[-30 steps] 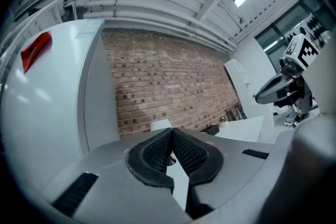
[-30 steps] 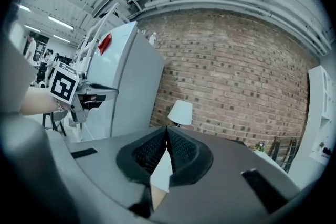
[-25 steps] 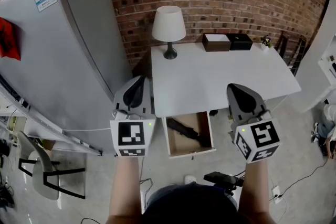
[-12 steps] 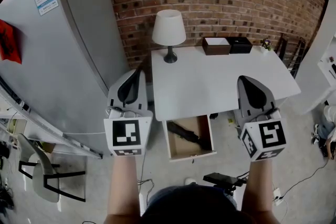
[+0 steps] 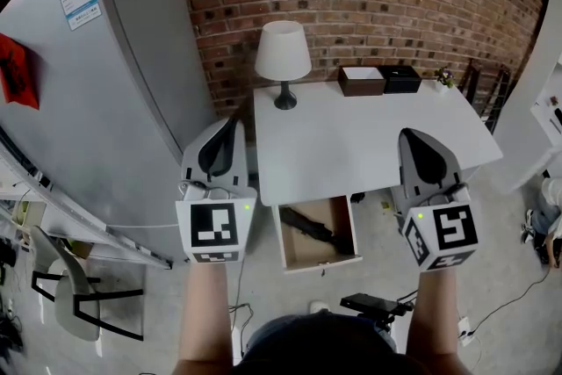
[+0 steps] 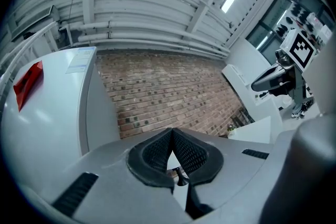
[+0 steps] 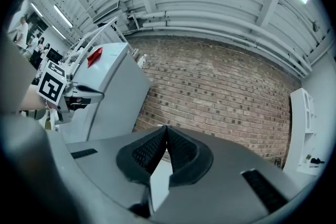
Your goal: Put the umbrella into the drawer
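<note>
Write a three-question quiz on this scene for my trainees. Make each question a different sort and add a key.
1. True or false: the black umbrella lies inside the open drawer.
2. Which thing on the white table stands nearest the refrigerator? A) lamp B) black box C) brown box
3. Fill in: the left gripper and the right gripper each have jaws that are ____, with nothing between them.

Key: 1 true; 2 A; 3 shut
</note>
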Motion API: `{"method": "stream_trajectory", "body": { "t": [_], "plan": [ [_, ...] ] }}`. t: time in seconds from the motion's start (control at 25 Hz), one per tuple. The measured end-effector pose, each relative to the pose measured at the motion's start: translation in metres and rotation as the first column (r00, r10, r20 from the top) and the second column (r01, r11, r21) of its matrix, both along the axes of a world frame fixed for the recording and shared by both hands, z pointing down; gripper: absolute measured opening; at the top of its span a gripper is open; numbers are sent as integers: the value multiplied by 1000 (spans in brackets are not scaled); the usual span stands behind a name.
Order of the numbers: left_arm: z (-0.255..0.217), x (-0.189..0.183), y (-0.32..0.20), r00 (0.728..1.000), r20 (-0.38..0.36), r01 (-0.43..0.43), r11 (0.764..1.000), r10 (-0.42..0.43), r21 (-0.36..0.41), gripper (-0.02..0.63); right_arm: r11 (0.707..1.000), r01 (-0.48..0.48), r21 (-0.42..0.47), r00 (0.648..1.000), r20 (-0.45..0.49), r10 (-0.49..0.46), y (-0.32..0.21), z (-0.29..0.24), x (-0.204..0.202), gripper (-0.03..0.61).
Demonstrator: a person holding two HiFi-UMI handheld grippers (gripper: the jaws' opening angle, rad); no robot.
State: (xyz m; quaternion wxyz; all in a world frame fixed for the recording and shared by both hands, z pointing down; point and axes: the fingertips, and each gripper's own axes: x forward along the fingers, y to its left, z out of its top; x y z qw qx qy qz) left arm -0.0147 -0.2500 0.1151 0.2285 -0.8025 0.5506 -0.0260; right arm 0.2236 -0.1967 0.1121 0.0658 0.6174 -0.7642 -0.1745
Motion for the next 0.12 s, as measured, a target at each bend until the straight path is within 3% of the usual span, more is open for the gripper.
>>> {"method": "stream_trajectory", "body": {
  "t": [0.12],
  "plan": [
    [0, -2, 1, 1000, 3, 7, 1000, -7, -6, 1, 1000, 1, 2, 1000, -6, -1, 2, -1, -1, 0]
  ]
}}
